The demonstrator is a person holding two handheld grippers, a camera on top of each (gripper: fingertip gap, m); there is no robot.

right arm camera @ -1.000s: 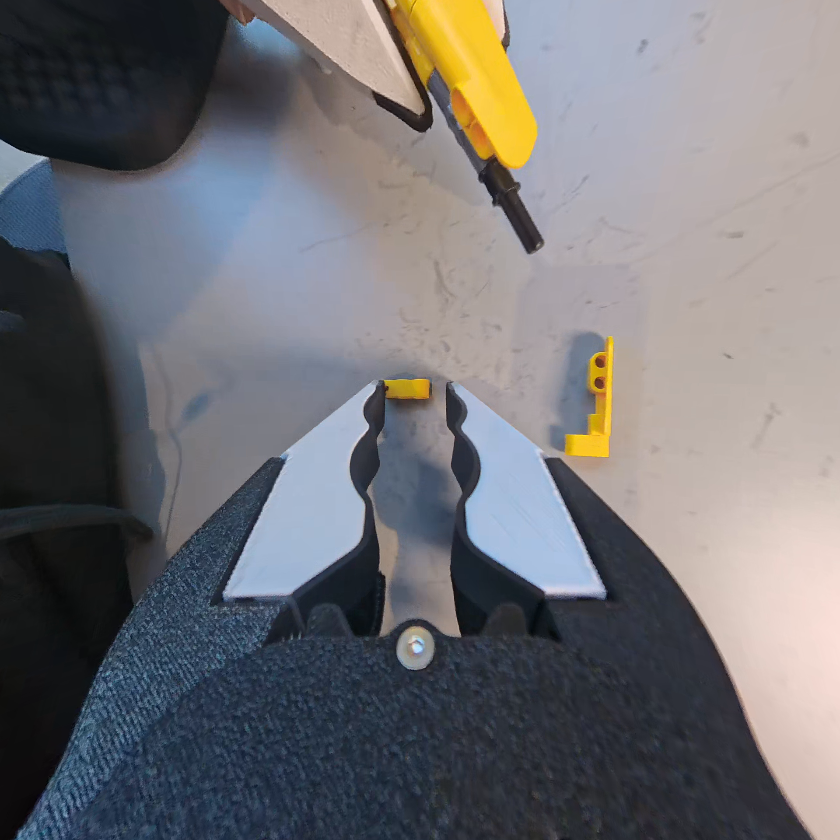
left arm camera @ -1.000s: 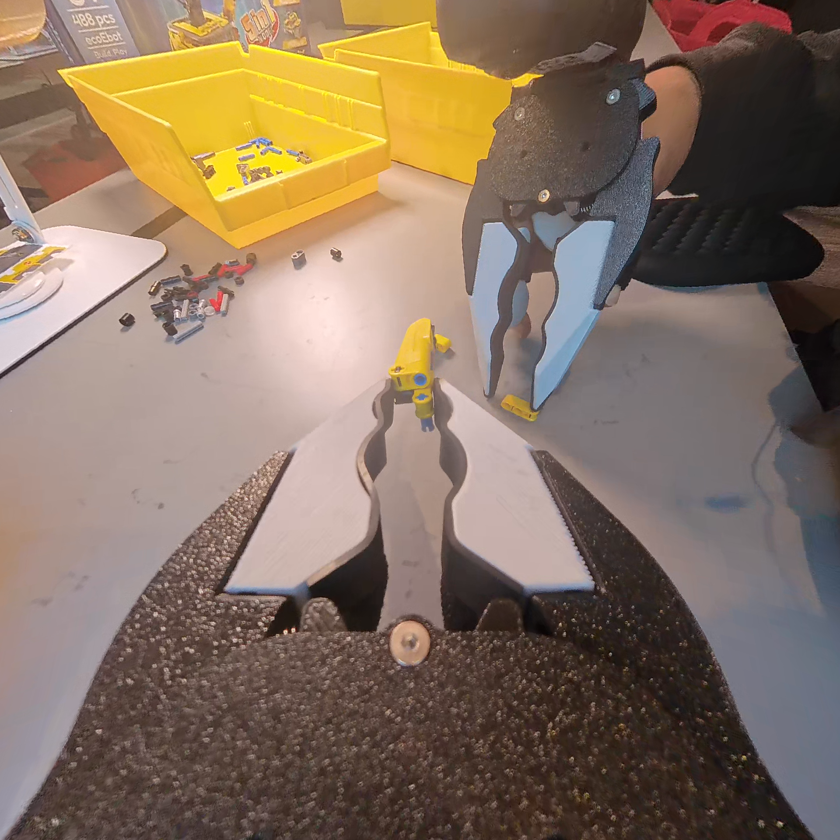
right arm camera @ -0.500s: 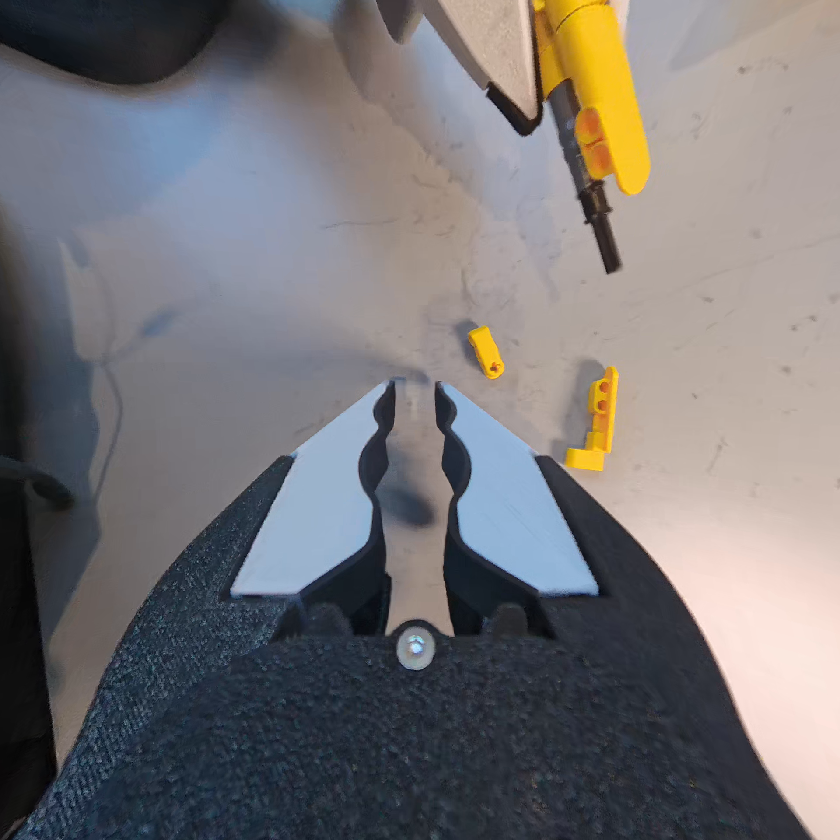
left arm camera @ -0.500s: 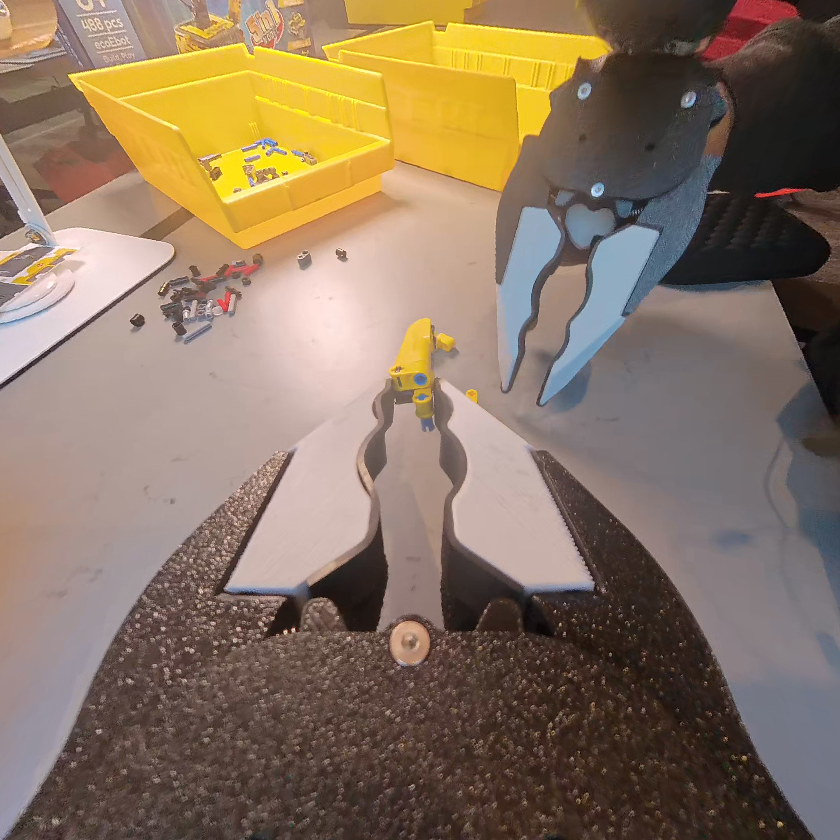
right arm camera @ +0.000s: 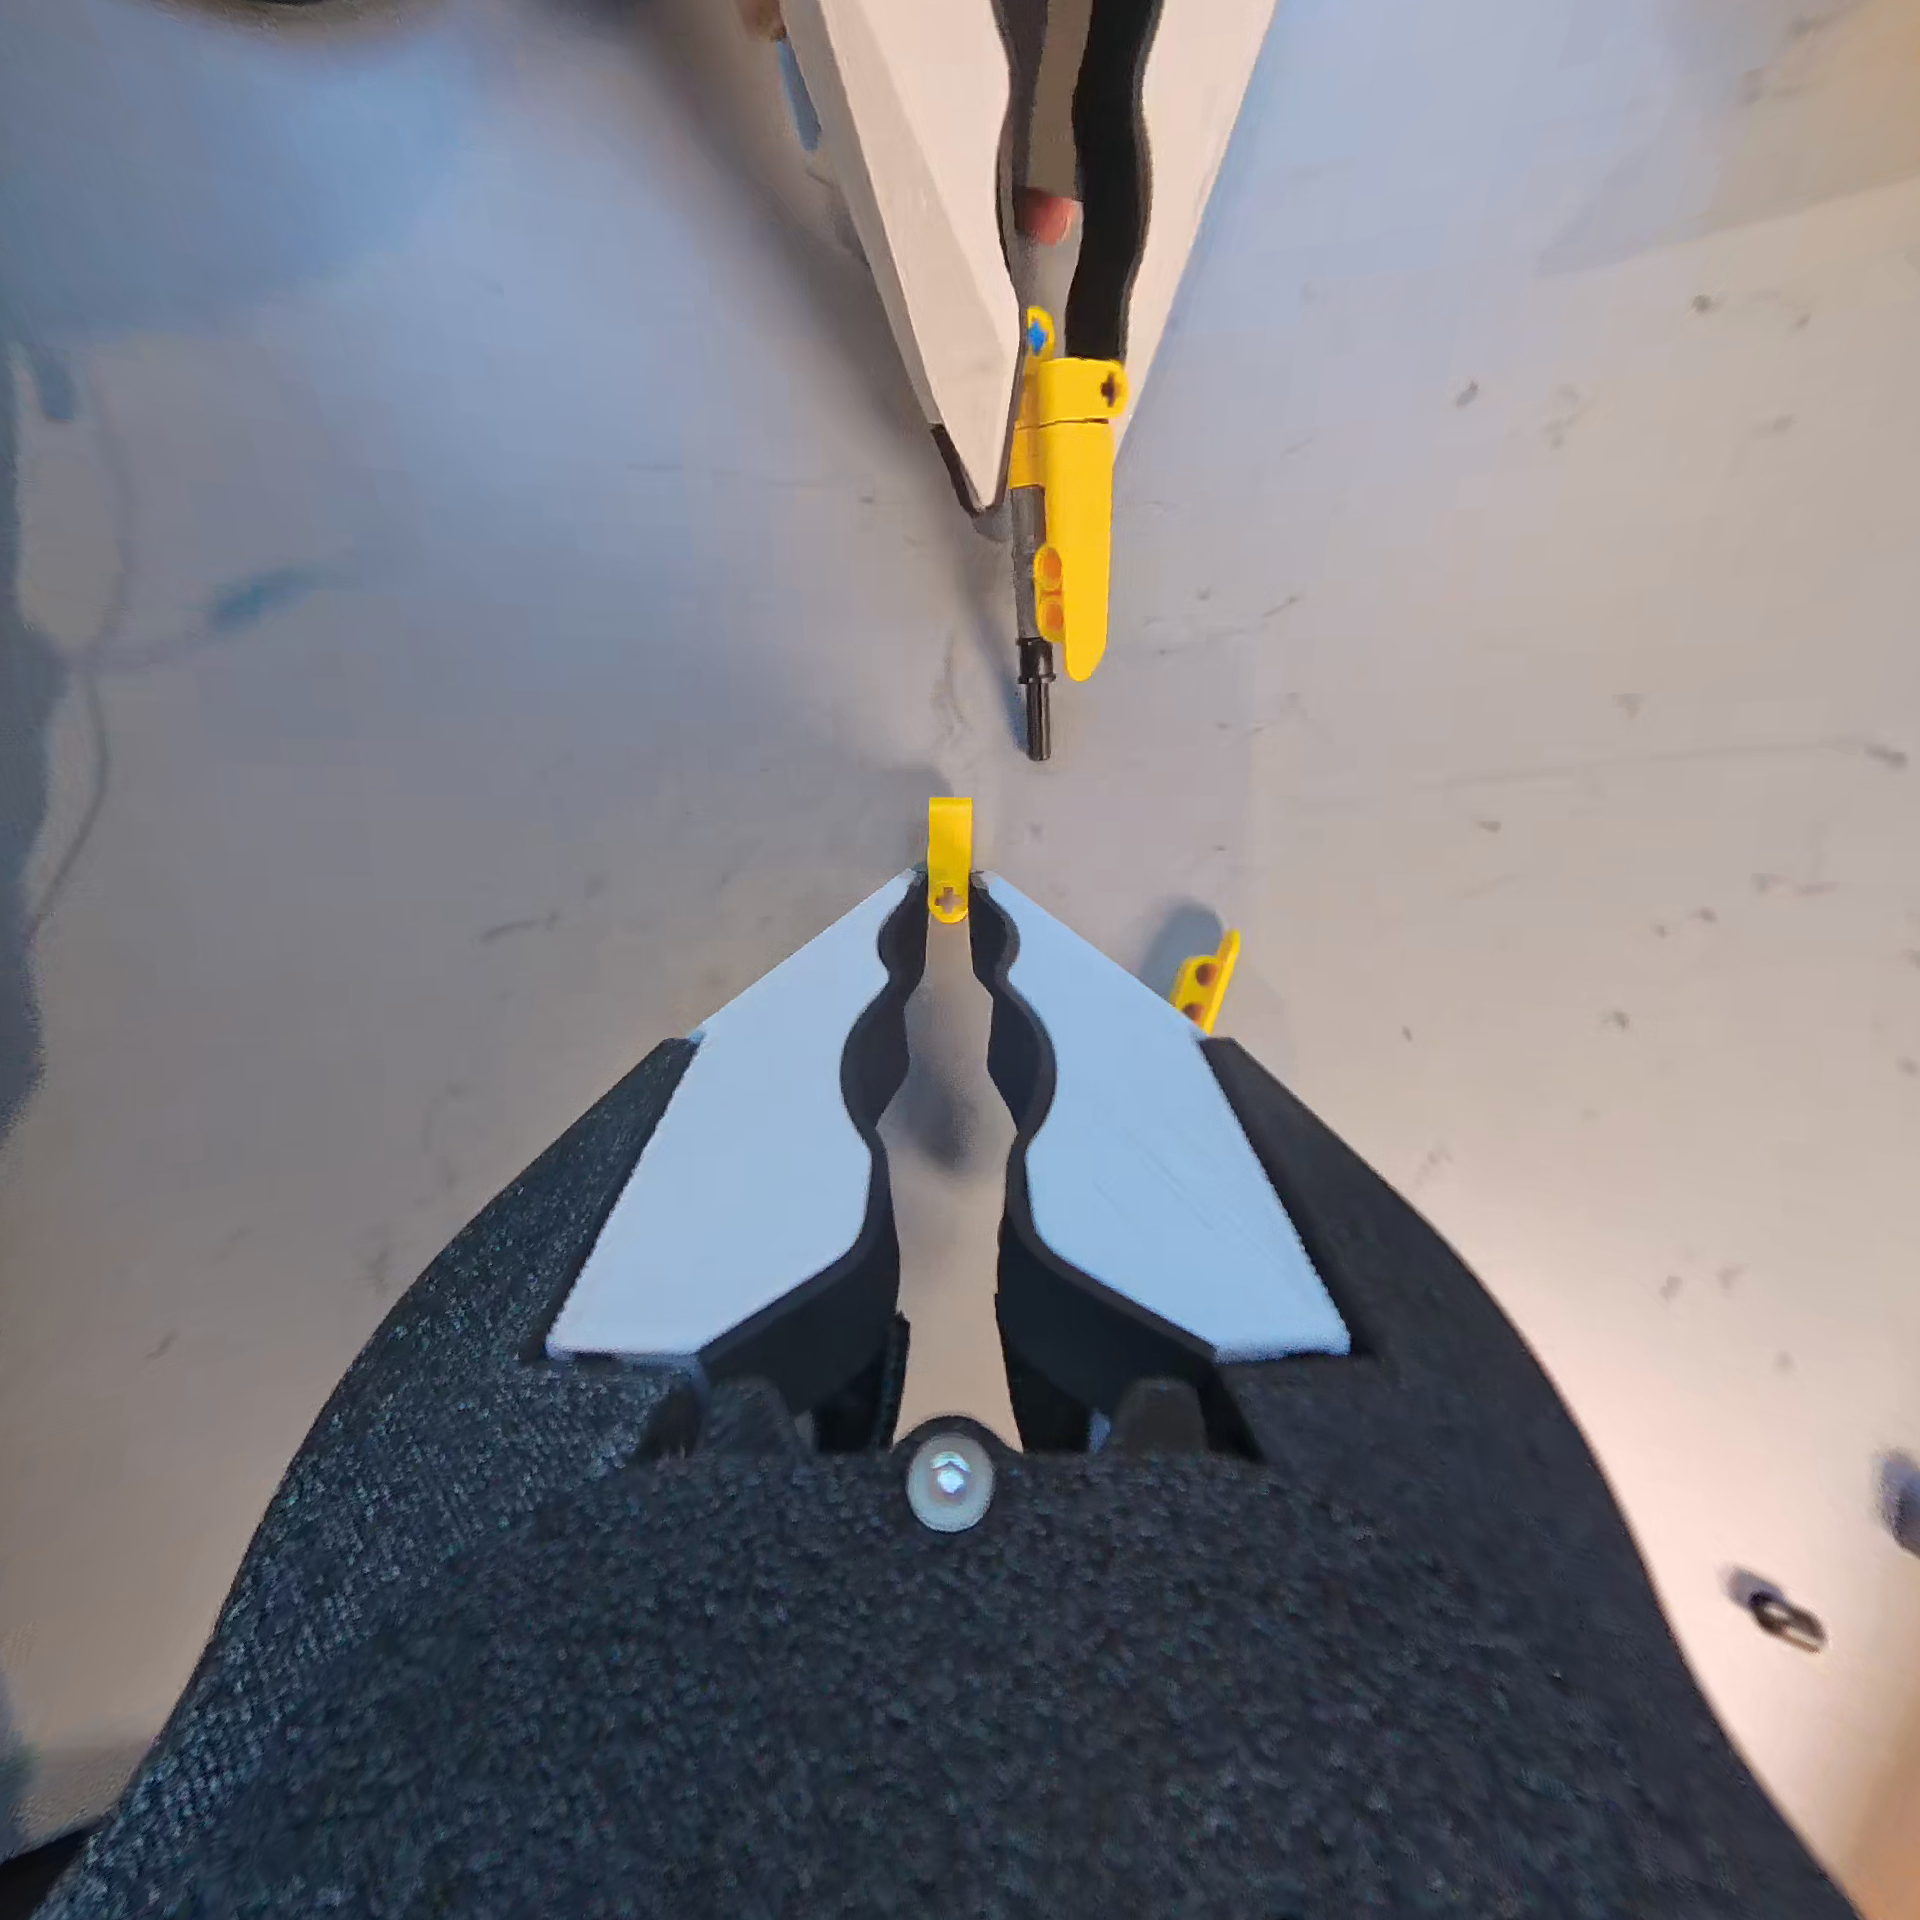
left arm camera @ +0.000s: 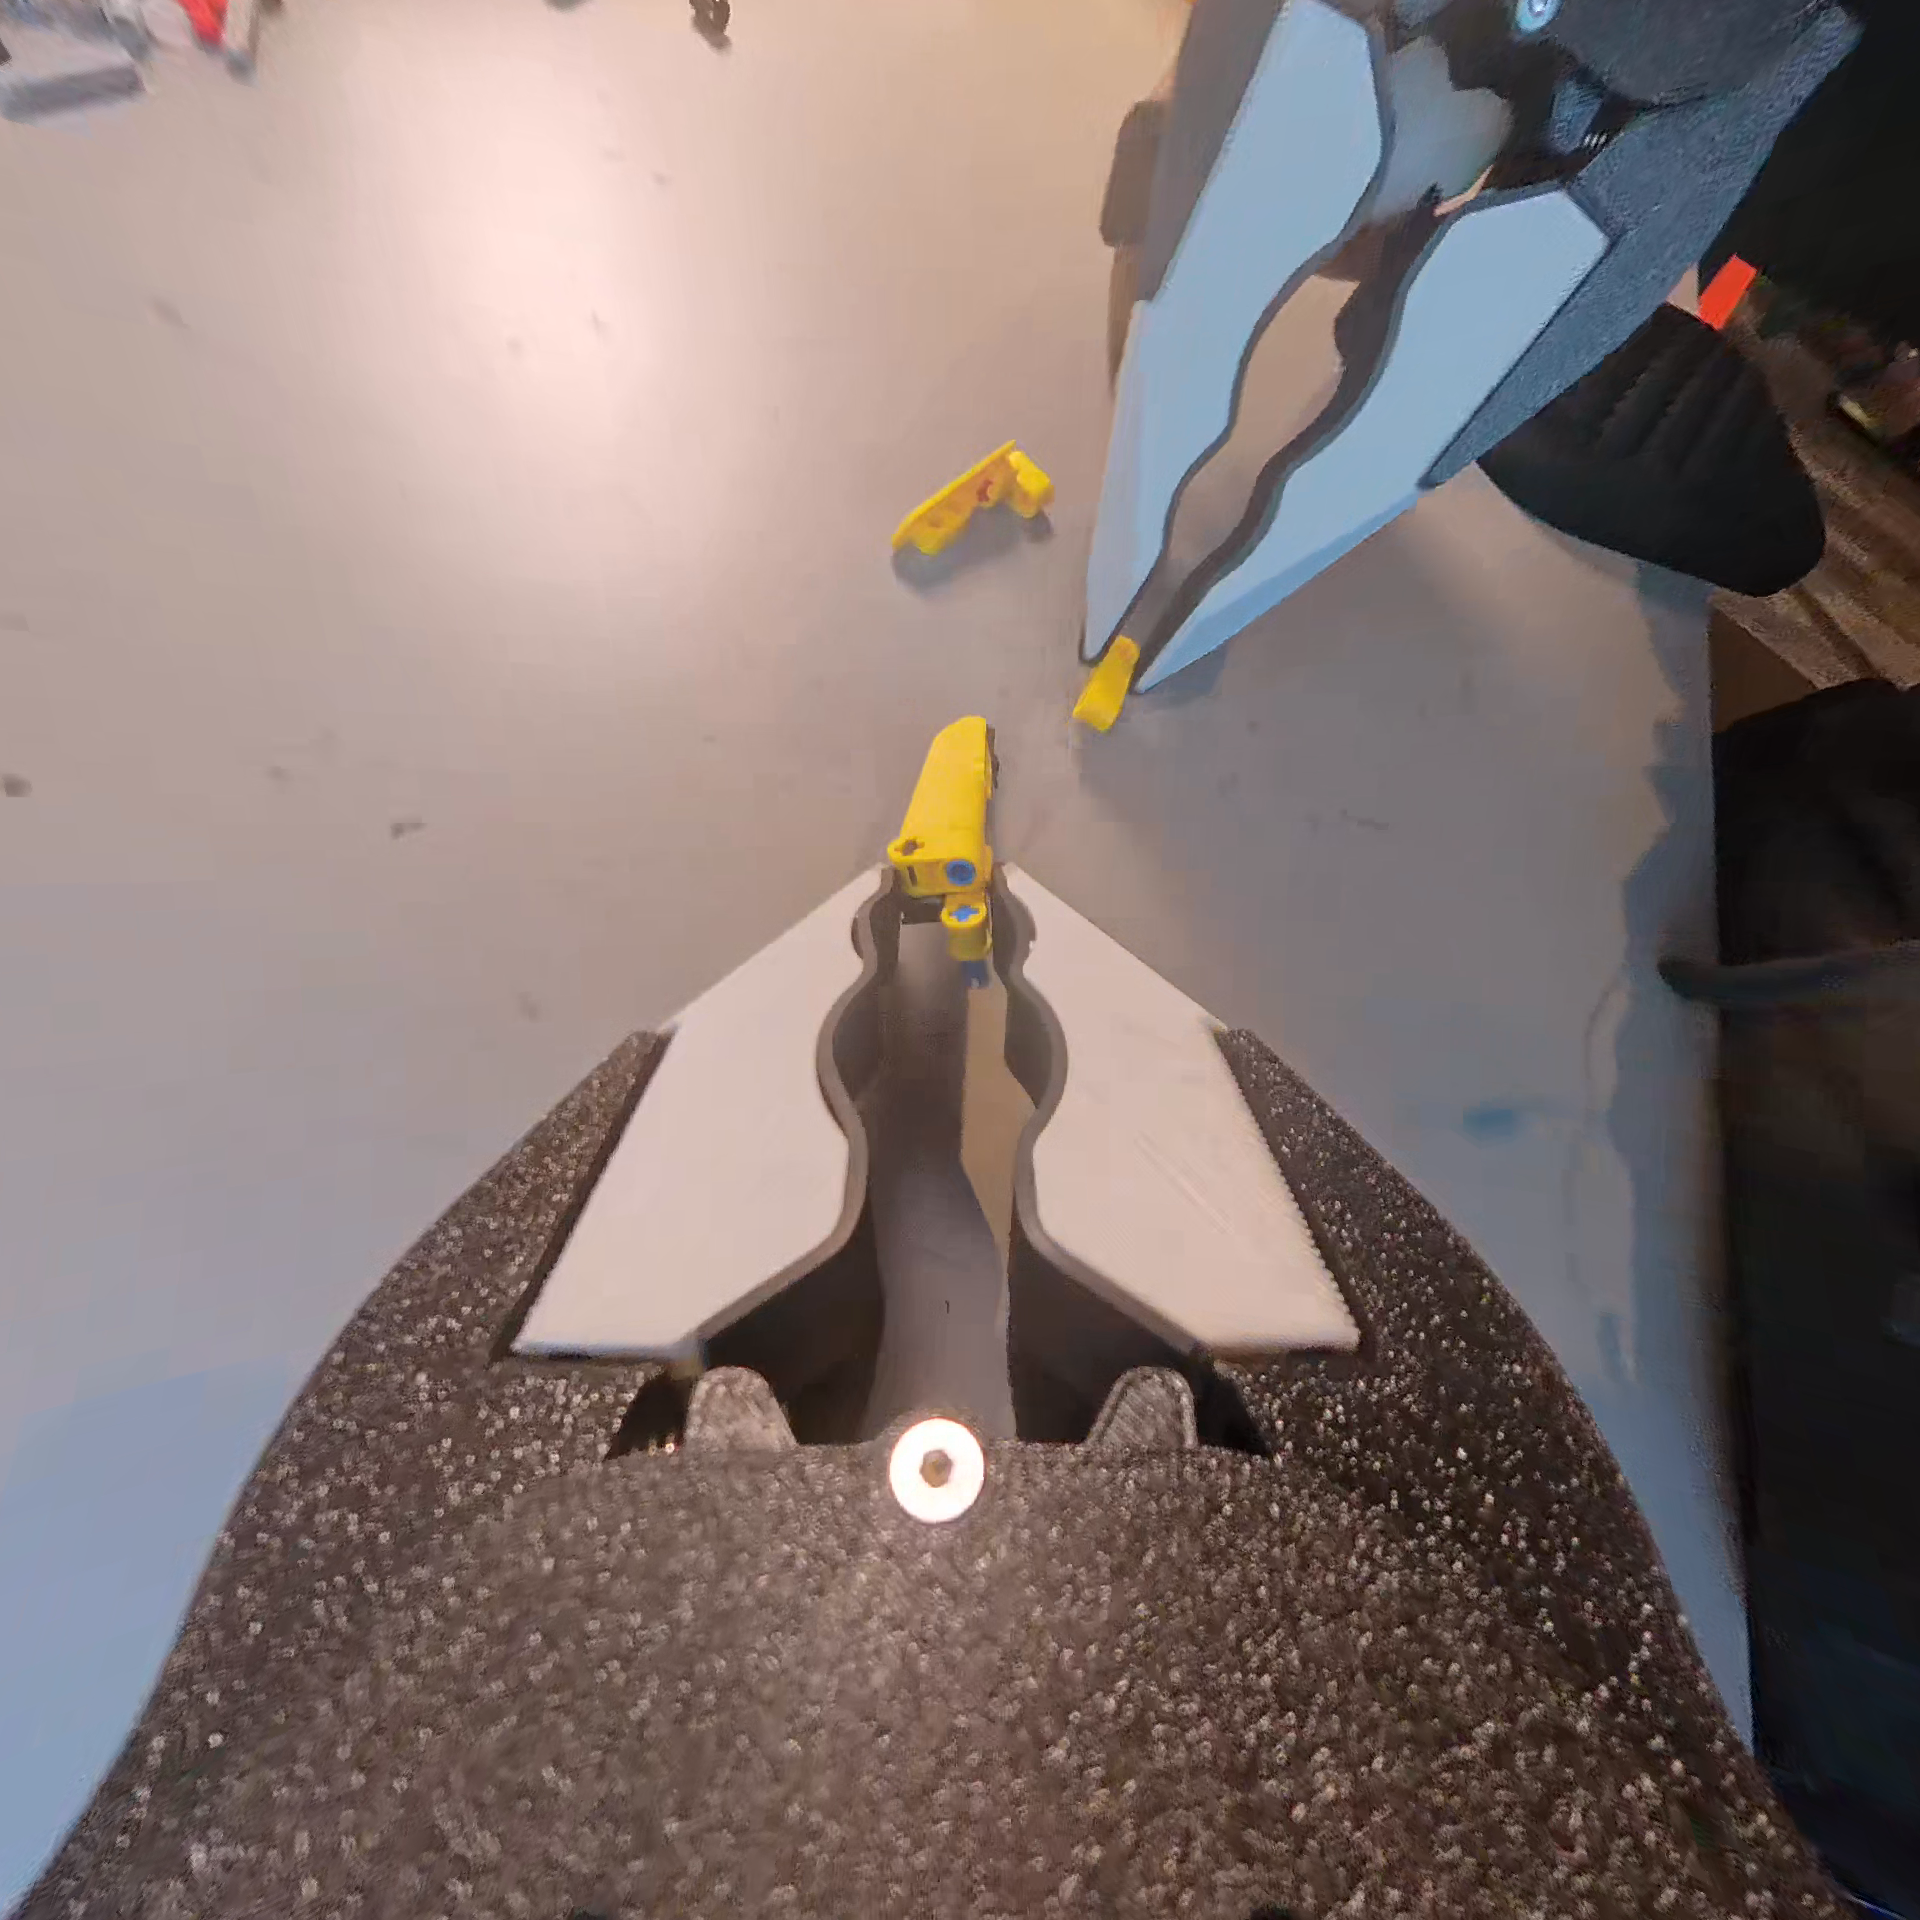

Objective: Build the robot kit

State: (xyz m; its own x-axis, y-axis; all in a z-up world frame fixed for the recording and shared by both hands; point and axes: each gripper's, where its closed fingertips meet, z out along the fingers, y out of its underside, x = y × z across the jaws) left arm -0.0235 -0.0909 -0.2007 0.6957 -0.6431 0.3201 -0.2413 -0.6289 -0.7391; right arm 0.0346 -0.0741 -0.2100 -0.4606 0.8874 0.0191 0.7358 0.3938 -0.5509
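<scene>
Left gripper: jaws closed on a yellow plastic brick assembly with blue pins, pinched at the fingertips and projecting toward 12 o'clock; in the right wrist view a black axle protrudes from its free end.

Right gripper: jaws closed on a small yellow plastic connector, held at the tips just short of that axle, not touching.

A yellow L-shaped beam lies on the grey tabletop, at 11 o'clock of the right gripper's tips in the left wrist view.
</scene>
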